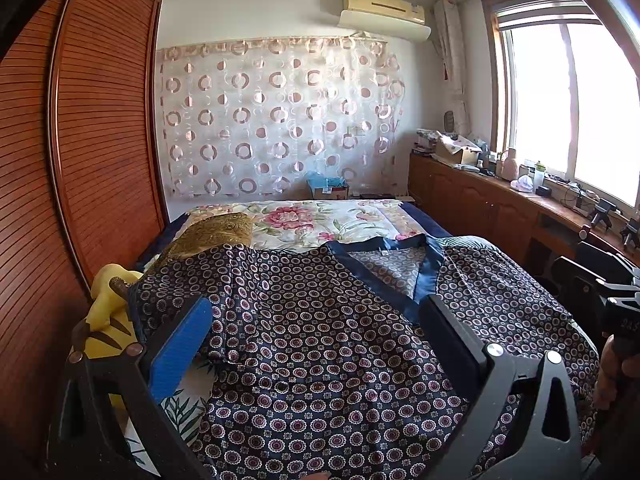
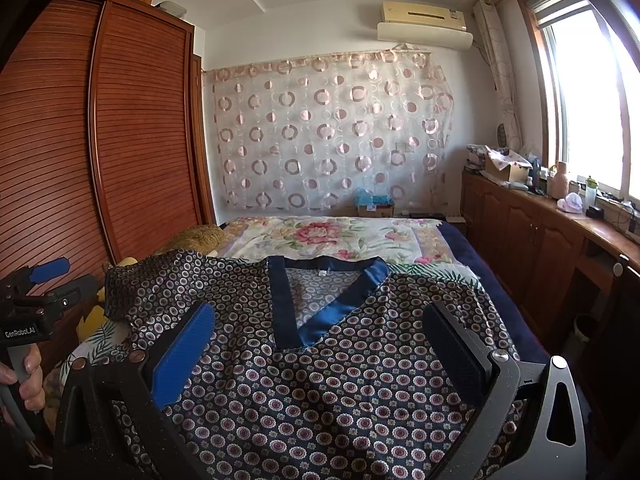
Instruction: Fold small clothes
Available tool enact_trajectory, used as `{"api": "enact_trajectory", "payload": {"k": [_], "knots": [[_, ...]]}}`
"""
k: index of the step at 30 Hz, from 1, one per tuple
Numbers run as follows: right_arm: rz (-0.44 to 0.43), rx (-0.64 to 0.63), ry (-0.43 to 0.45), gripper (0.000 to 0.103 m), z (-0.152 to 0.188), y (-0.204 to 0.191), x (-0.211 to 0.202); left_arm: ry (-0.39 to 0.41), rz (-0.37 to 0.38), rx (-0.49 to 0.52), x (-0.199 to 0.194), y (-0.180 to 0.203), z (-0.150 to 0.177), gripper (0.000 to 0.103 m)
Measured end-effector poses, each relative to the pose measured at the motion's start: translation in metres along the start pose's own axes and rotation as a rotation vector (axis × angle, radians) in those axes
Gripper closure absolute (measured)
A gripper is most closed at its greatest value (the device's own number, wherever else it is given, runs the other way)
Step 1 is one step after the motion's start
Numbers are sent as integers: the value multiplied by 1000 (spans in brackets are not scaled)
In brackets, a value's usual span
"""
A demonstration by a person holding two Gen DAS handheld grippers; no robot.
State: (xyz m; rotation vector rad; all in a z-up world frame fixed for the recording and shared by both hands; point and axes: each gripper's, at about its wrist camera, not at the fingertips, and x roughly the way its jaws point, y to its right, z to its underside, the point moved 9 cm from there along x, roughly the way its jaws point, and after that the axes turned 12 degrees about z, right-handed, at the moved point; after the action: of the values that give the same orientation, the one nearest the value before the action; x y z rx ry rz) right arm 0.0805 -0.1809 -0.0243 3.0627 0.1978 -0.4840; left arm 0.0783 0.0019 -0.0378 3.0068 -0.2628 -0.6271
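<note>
Sunlit bedroom, louvred wardrobe (image 2: 132, 128) on one side, and on the bed (image 2: 320, 236) the dark patterned top (image 2: 320, 380) lies spread flat, blue V-neck collar (image 2: 304, 312) toward the far wall. Left tool (image 1: 316, 344) hangs above its left half, fingers wide apart, gripping nothing. Right tool (image 2: 320, 348) hovers over the chest, equally wide open and empty.
</note>
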Motion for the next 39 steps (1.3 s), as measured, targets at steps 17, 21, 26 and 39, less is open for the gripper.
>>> {"api": "enact_trajectory", "payload": {"k": [17,21,26,39], "knots": [[2,0,-2,0,0,0,-3,6,-2,4,-1,-2,-1,0],[2,-1,-2,0,0,0,-3,11,-3,8,-3,0,-3,0],[2,1,-2,0,0,0,-3,13,-1,12,-5,0,-4,0],[2,0,-2,0,-1,0,-3,15,-3,14,-6,2,-6,0]]}}
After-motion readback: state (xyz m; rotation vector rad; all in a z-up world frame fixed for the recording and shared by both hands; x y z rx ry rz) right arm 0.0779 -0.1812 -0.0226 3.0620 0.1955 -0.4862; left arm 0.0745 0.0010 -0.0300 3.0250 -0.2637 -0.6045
